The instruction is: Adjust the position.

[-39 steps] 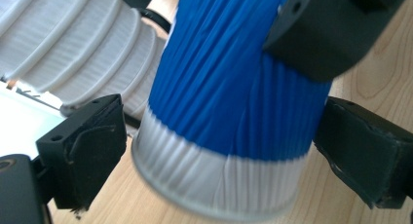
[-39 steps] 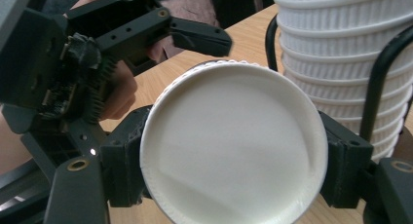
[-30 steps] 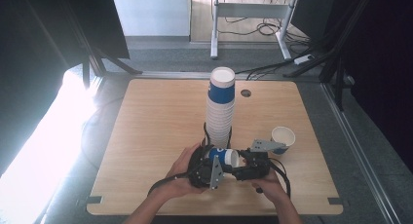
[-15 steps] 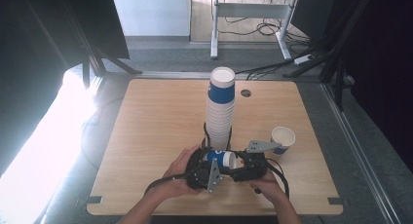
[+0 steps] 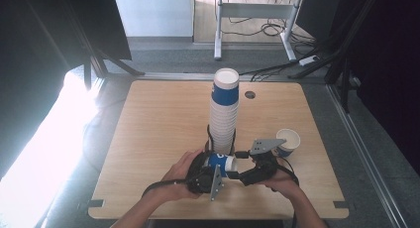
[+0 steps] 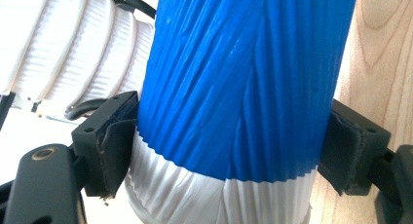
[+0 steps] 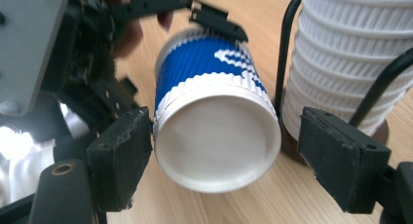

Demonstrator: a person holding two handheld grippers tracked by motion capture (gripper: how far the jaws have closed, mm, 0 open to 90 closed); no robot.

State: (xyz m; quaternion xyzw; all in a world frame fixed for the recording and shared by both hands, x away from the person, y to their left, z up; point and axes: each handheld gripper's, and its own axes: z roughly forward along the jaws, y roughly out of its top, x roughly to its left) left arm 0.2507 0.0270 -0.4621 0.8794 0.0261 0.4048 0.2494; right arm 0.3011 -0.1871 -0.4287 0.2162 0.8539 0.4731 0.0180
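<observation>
Just in front of the cup stack (image 5: 224, 114), the left tongs (image 5: 210, 169) pinch a blue cup (image 5: 221, 163) lying sideways; the right tongs (image 7: 219, 170) stand spread around its base.

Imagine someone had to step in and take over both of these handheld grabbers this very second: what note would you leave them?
Left gripper: shut on the blue and white paper cup, held on its side just in front of the tall cup stack.
Right gripper: open, jaws on either side of that cup's white end, one pad close to the rim, the other apart from it.
A single cup stands upright on the table to the right.
Done: one cup is in the left gripper's grasp.
Left: probably close the right gripper on the cup, then separate it or set it down; where it goes is unclear.
</observation>
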